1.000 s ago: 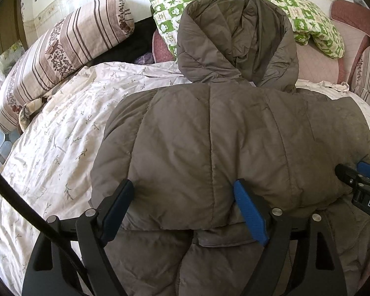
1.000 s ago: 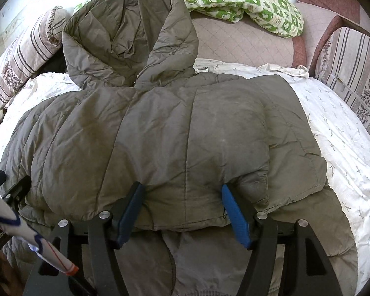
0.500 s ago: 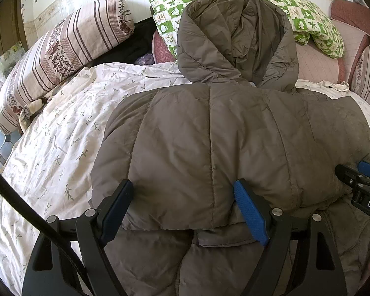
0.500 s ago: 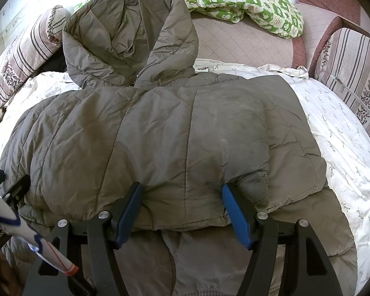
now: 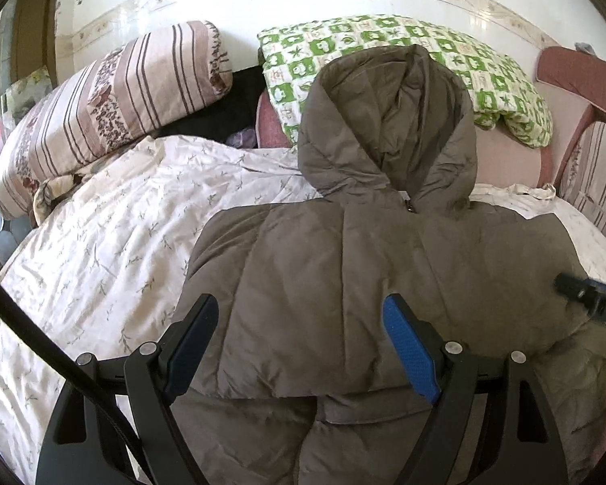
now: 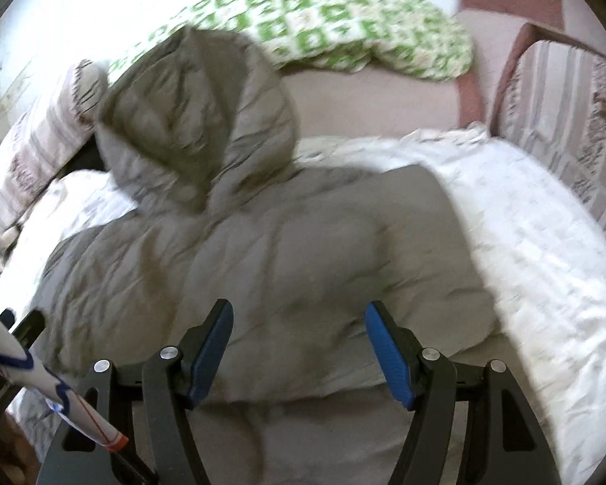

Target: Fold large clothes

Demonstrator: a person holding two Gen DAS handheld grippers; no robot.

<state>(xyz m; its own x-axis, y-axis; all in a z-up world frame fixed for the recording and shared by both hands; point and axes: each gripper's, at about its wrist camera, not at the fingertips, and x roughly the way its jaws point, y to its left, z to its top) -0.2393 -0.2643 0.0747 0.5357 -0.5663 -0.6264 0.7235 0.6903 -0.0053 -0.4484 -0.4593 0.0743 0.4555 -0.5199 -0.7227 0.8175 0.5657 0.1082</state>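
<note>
A wide bed with a white, leaf-printed quilted cover carries the grey-brown padded hooded jacket, lying spread with its lower part folded up over the body and its hood toward the green-and-white checked pillow. The left hand-held gripper and right hand-held gripper both stand open above the folded edge, pads clear of the fabric.

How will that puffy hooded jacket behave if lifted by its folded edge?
The jacket is probably floppy: its hood and quilted panels already crease and sag on the bedsheet. It likely weighs little for its bulk, given the puffy fill. The smooth shell may slip between open pads.
</note>
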